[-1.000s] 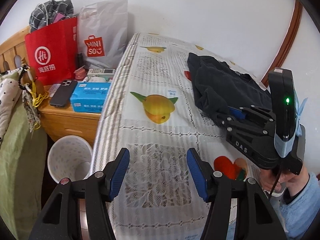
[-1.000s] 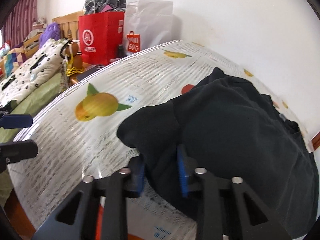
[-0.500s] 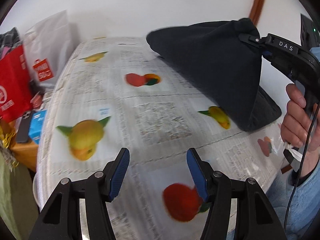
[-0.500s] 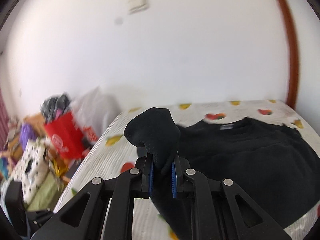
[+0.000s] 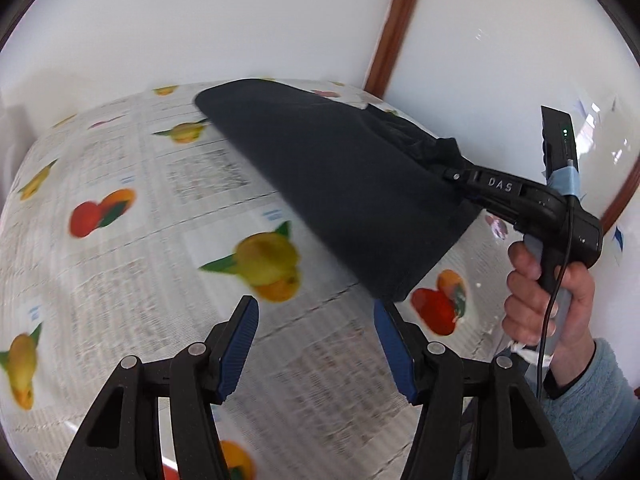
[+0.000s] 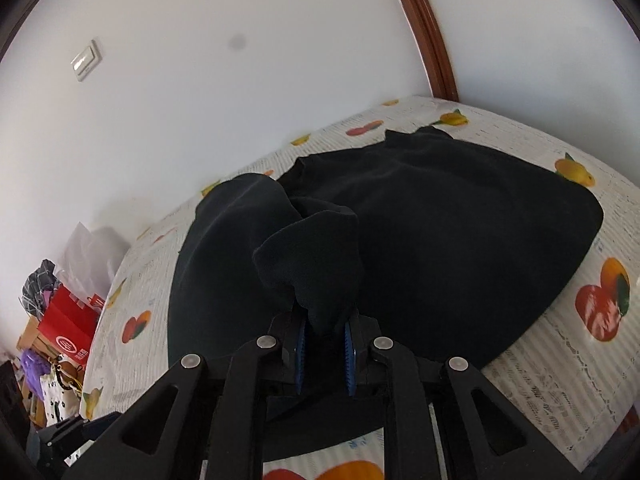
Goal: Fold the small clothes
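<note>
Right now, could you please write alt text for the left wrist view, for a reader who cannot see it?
The right hand-held gripper, gripped by a hand in a light blue sleeve, lifts a corner of a dark garment off a fruit-print tablecloth. In the foreground, the left hand-held gripper is open and empty.

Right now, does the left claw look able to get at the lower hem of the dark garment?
Probably yes. The left claw is open and empty, and the dark garment, pinched by the right claw, hangs just beyond it with nothing between.
</note>
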`<state>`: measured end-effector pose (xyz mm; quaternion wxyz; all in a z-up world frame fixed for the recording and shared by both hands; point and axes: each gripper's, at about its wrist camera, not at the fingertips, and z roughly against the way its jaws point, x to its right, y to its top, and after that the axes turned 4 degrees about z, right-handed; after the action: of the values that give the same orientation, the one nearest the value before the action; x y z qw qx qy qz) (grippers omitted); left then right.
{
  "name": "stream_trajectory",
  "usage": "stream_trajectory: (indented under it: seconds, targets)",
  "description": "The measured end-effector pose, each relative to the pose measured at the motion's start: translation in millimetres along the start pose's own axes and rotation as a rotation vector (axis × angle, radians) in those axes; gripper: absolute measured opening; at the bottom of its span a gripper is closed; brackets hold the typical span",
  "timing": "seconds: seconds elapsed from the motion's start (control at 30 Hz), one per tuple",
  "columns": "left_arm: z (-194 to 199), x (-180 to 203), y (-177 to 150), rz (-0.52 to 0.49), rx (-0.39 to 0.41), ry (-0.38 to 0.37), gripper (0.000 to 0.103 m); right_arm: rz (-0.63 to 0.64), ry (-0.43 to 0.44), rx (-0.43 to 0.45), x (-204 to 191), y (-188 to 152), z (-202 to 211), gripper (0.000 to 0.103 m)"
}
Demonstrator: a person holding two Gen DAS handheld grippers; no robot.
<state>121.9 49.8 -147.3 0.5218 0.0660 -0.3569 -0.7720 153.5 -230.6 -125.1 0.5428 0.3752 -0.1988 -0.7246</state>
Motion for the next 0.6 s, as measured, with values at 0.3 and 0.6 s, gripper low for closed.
stream_trajectory:
  seconds: [0.3,0.6]
  targets:
    - [-51,47,6,0.013,-0.067,-0.007,0.062,0.098,0.054,-0.03,15,15,6,0.044]
    - [-86,84,17,0.043,-0.028,0.169,0.067,0.041,0.224,-0.176,24,38,-56,0.039]
